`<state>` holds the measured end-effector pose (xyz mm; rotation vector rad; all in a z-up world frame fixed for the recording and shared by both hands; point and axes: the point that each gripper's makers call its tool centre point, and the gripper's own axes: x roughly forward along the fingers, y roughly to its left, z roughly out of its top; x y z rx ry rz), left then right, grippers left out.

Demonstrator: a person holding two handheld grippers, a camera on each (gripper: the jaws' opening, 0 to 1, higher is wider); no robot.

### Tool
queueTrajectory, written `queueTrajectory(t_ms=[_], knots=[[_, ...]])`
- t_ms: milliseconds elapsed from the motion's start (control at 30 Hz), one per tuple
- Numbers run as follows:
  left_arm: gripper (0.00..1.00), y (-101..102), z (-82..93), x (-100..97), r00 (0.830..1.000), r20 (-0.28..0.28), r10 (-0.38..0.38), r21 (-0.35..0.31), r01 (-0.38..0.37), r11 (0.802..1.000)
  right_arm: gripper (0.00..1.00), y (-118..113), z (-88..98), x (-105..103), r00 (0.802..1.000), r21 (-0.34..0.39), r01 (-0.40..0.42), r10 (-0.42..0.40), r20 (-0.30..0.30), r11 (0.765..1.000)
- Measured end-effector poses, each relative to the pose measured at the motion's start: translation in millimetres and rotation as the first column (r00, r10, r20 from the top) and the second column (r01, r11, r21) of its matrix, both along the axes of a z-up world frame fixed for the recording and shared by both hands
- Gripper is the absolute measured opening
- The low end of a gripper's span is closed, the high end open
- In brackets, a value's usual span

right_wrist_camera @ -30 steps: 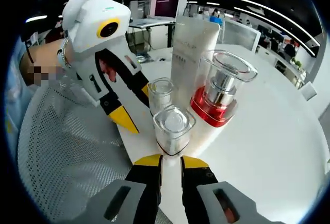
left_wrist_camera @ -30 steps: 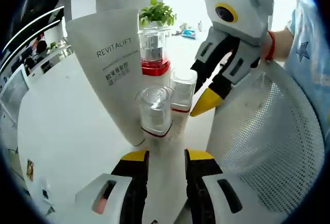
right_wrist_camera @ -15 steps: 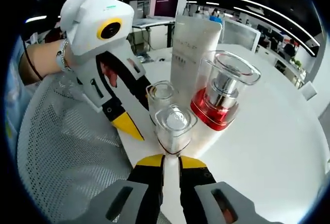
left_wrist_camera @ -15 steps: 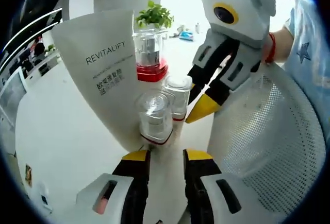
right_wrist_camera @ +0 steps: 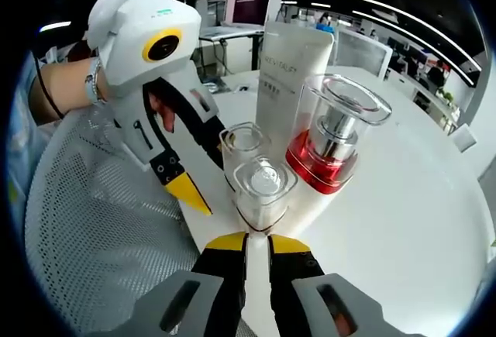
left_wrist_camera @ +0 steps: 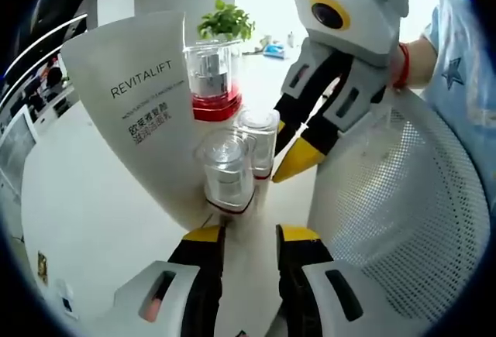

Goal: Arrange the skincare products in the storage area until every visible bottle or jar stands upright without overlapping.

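Observation:
Two small bottles with clear caps and red rings stand close together on the white table beside a white REVITALIFT tube (left_wrist_camera: 143, 112) (right_wrist_camera: 285, 81) and a red-based jar (left_wrist_camera: 208, 81) (right_wrist_camera: 333, 139). In the left gripper view, one small bottle (left_wrist_camera: 226, 168) (right_wrist_camera: 242, 143) rises straight from my left gripper (left_wrist_camera: 250, 235) (right_wrist_camera: 208, 182), whose jaws press on its white body. The other small bottle (left_wrist_camera: 257, 139) (right_wrist_camera: 263, 188) stands just past the tips of my right gripper (right_wrist_camera: 258, 242) (left_wrist_camera: 289, 147). That gripper's jaws are almost together, with only a thin slit between them.
A white mesh basket (left_wrist_camera: 411, 213) (right_wrist_camera: 85, 236) lies beside the group under both hands. A potted plant (left_wrist_camera: 225, 21) stands behind the jar. Office desks and monitors (right_wrist_camera: 248, 4) are far behind. Bare white table (right_wrist_camera: 418, 221) spreads out past the jar.
The left gripper view has swung, so tube, jar and far bottle sit further left, while the near bottle stays at my left jaws. My right jaws have closed slightly.

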<state>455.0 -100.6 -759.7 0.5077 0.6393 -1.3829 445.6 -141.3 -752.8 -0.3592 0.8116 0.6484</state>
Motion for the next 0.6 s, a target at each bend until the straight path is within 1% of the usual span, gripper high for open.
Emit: queueTrajectory(t_ms=[67, 167, 267, 333, 433, 467, 533, 600], knots=[[0.24, 2, 0.0, 1.4, 1.000, -0.002, 0.010, 0.003, -0.010, 1.000, 0.04, -2, -0.5, 0, 1.000, 0.003, 0.006, -0.006, -0.005, 1.000], [0.24, 5, -1.0, 3.9, 0.999, -0.011, 0.031, 0.012, -0.031, 0.999, 0.00, -5, -1.9, -2, 1.000, 0.003, 0.011, -0.011, -0.015, 1.000], [0.24, 8, -0.5, 5.8, 0.999, -0.008, 0.046, 0.016, -0.045, 0.999, 0.00, -7, -3.1, -4, 1.000, -0.004, 0.003, -0.003, -0.018, 1.000], [0.25, 11, -0.4, 7.4, 0.998, -0.004, 0.059, 0.024, -0.059, 0.998, 0.00, -7, -2.9, -7, 1.000, 0.004, -0.001, 0.001, -0.027, 1.000], [0.24, 17, 0.6, 10.5, 0.997, 0.014, 0.078, 0.034, -0.079, 0.996, 0.00, -2, 1.4, -11, 0.999, 0.040, -0.015, 0.016, -0.029, 0.999], [0.24, 19, 2.3, 12.0, 0.996, 0.024, 0.088, 0.034, -0.089, 0.995, 0.00, 3, 3.6, -14, 0.999, 0.066, -0.032, 0.034, -0.034, 0.997], [0.24, 23, 6.1, 14.8, 0.993, 0.035, 0.108, 0.026, -0.109, 0.994, 0.00, 9, 6.9, -16, 0.998, 0.095, -0.045, 0.048, -0.036, 0.994], [0.23, 26, 10.4, 18.4, 0.991, 0.040, 0.131, 0.015, -0.132, 0.991, 0.00, 13, 9.5, -18, 0.997, 0.107, -0.062, 0.066, -0.035, 0.992]])
